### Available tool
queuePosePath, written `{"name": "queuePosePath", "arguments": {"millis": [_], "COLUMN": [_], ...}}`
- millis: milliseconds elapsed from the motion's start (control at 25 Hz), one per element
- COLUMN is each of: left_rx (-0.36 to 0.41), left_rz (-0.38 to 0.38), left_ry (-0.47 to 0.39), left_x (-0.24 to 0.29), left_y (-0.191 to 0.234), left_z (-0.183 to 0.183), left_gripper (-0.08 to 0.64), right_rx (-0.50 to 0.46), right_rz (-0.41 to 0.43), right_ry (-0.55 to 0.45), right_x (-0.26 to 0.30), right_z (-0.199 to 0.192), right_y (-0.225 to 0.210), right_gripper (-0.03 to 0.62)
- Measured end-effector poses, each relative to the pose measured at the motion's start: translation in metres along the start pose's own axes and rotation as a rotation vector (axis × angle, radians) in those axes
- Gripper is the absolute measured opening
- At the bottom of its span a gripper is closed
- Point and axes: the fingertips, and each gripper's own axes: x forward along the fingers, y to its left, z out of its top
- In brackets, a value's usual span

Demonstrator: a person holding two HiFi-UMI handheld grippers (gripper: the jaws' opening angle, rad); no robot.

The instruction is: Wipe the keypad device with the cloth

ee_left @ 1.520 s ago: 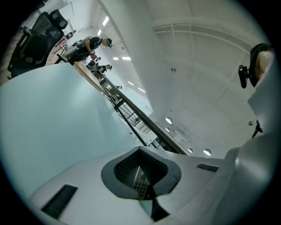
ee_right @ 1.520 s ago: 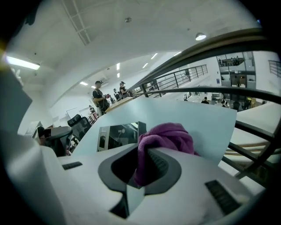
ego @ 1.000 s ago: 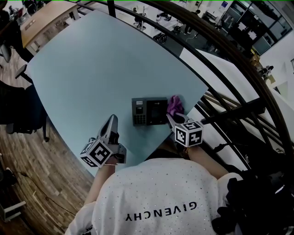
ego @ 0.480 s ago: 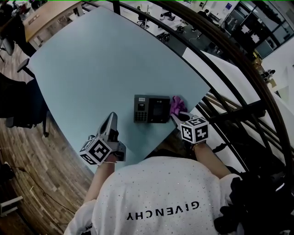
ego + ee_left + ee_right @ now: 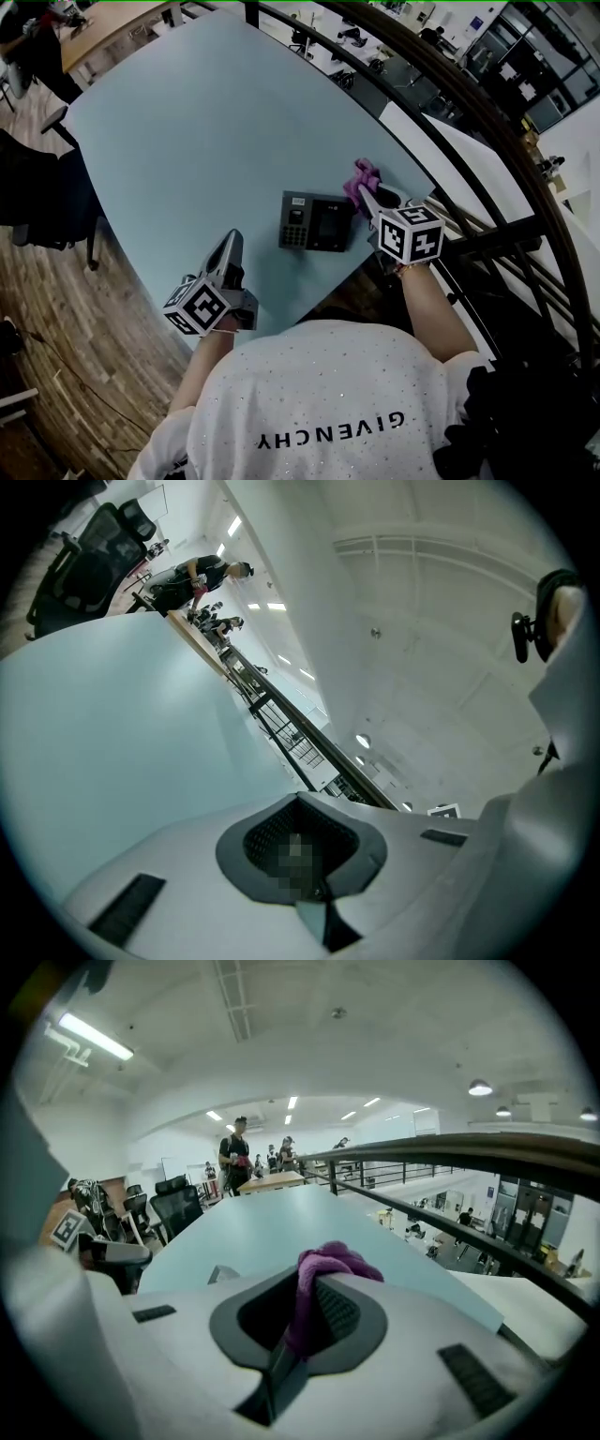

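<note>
Keypad device (image 5: 317,222) lies flat near the right-hand edge of a pale blue table (image 5: 206,122), its number pad on the left half and a dark screen on the right. It is the only device on that surface. One purple cloth (image 5: 360,176) is there too, bunched just past the device's far right corner. I cannot tell whether it touches the tabletop.

The right gripper (image 5: 367,199) has its jaws clamped on the cloth (image 5: 323,1269), a fold of which stands up between them in the right gripper view. The left gripper (image 5: 225,258) sits near the table's front edge, well apart from the device. In the left gripper view its jaws are pressed together with nothing between them.

The table stands beside a dark curved railing (image 5: 450,103) that overlooks a lower floor with desks. Wooden flooring (image 5: 56,309) runs along the left, where a black office chair (image 5: 37,202) stands. At the far end of the room, a standing person (image 5: 236,1152) shows in the right gripper view.
</note>
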Motion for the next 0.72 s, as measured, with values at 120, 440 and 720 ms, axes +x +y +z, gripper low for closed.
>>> {"name": "queuePosePath", "arguments": {"millis": [120, 440, 720], "left_rx": [0.000, -0.003, -0.022], "left_rz": [0.012, 0.024, 0.081], "left_ry": [0.000, -0.030, -0.066], "left_x": [-0.005, -0.012, -0.036], "left_y": [0.004, 0.010, 0.025], "left_z": [-0.002, 0.003, 0.003], "left_gripper": [0.000, 0.000, 0.000], "right_rx": [-0.065, -0.221, -0.268], "right_rz": [0.025, 0.056, 0.157], "right_ry": [0.063, 0.094, 0.095], "right_x": [0.010, 0.034, 0.058], "right_z": [-0.019, -0.022, -0.019], "right_y": [0.019, 0.047, 0.087], "right_gripper": [0.026, 0.026, 0.027]}}
